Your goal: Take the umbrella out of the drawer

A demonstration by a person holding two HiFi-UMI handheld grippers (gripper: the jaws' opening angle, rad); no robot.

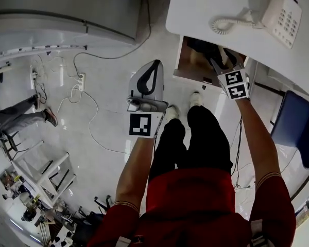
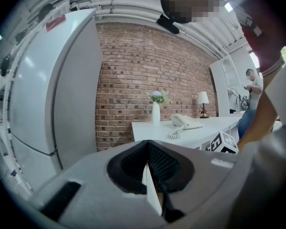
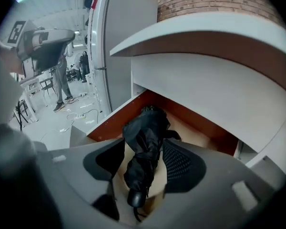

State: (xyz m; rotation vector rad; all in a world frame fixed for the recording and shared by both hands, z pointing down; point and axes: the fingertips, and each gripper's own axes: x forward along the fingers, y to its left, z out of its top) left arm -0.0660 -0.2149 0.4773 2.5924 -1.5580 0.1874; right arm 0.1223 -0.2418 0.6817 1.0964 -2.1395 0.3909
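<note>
A folded black umbrella lies in the open wooden drawer under the white desk; the head view shows it as a dark shape inside the drawer. My right gripper points down into the drawer with its jaws open on either side of the umbrella, the pads apart from it. In the head view this gripper is at the drawer's front right. My left gripper hangs over the floor left of the drawer, shut and empty.
On the white desk sits a telephone. A grey fridge stands to the left. Cables and a power strip lie on the floor. A blue chair is at the right. My white shoes stand just before the drawer.
</note>
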